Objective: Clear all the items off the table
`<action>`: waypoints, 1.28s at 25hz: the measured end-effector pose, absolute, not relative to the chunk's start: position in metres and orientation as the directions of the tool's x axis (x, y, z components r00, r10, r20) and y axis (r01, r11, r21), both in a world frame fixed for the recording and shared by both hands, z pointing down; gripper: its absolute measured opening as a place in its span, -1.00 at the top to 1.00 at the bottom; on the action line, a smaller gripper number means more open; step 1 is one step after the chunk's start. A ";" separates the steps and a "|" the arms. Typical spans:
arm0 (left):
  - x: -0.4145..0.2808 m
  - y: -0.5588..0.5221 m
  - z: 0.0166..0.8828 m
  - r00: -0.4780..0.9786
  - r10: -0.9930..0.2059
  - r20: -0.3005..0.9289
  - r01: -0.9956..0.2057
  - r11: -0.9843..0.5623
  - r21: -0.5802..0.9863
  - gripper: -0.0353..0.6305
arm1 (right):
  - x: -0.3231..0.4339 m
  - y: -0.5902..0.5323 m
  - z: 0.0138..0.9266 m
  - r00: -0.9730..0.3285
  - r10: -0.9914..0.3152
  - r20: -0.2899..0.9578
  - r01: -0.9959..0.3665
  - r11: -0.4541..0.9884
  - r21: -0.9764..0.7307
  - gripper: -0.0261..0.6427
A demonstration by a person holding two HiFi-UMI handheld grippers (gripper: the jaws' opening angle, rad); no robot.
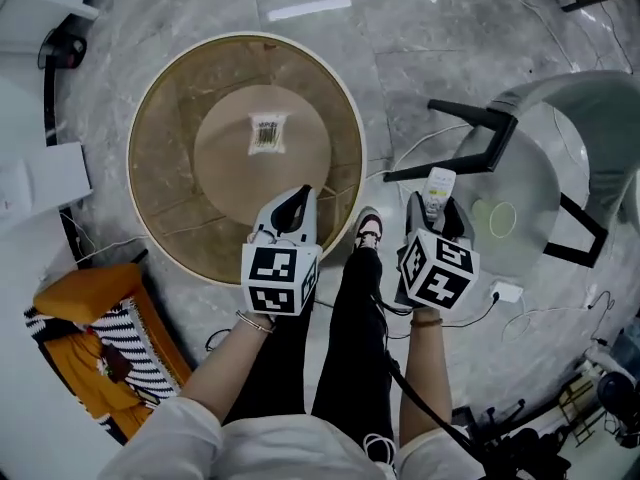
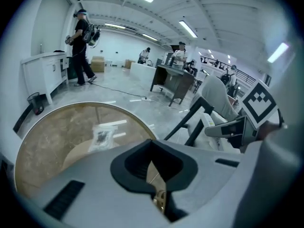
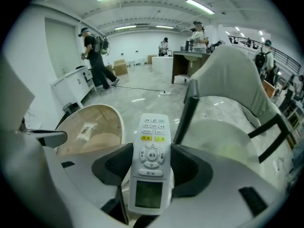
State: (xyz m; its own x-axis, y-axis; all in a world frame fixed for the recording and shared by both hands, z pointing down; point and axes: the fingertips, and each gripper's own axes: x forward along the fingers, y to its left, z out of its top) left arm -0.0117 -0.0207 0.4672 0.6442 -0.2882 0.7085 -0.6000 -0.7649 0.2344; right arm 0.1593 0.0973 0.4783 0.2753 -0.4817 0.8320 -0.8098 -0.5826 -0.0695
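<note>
Right gripper (image 1: pixel 431 211) clamping remote (image 3: pixel 152 144), left gripper (image 1: pixel 293 206) closed over table (image 1: pixel 347 118) edge

round glass-topped table (image 1: pixel 160 158) with a pale rim, standing on grey marbled floor (image 1: pixel 420 58). tan-tinted top, showing a round base through the glass. lying flat near the centre, right over that base: one small clear packet (image 1: pixel 267 133) with dark print inside.

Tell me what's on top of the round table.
Only a small packet, near the middle of the table. The left gripper covers part of the near edge, so that bit can't be checked. The remote is off it, in the right gripper.
</note>
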 end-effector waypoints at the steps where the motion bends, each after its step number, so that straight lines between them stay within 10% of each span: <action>1: 0.001 -0.013 0.465 0.657 -0.266 0.705 -0.571 -0.786 0.236 0.89 | 0.168 0.111 0.475 0.294 -0.474 0.830 -0.791 -0.608 -0.068 0.13; 16: 0.167 0.150 0.447 0.733 0.039 0.679 -0.187 -0.948 0.256 0.89 | 0.265 0.306 0.453 0.473 -0.348 0.809 -0.480 -0.872 -0.095 0.15; 32: 0.239 0.180 0.478 0.697 0.037 0.716 -0.195 -0.951 0.239 0.89 | 0.367 0.348 0.485 0.456 -0.371 0.809 -0.442 -0.883 -0.156 0.15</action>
State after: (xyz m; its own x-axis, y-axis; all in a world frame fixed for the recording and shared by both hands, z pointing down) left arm 0.2391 0.1795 0.4776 0.6969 0.0371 0.7162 -0.1954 -0.9511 0.2394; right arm 0.3667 0.3484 0.4846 0.4557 -0.3711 0.8091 -0.4424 -0.8831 -0.1559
